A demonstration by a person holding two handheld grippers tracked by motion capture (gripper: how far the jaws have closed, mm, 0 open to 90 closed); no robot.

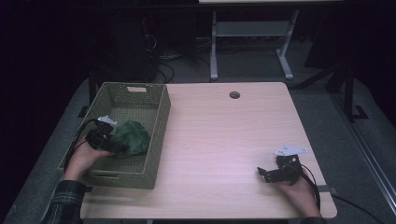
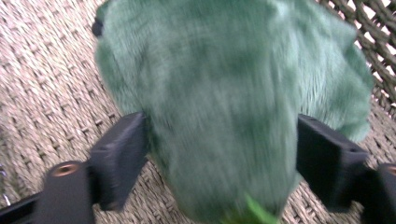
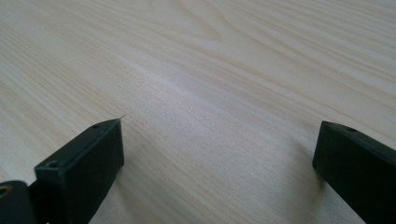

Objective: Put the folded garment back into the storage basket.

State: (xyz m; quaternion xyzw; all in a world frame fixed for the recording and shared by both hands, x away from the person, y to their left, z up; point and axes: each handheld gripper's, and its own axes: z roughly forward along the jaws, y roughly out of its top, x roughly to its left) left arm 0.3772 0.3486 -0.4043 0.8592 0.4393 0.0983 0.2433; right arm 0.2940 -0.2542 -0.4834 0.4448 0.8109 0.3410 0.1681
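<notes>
The green plush (image 1: pixel 132 137) lies inside the woven basket (image 1: pixel 159 122) at the left of the surface (image 1: pixel 224 140), on the basket's floor. The left tongs (image 2: pixel 219 149) straddle it with jaws spread wide on either side, not squeezing. The right tongs (image 3: pixel 217 154) rest open over bare wood, well apart from the basket.

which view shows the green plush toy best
The left gripper view: the plush toy appears close up between the left gripper's wide-apart jaws, fur and the basket's woven floor visible, though blurred. The high view shows it small and dark inside the basket, but gives its place there. The right gripper view looks at bare table.
</notes>
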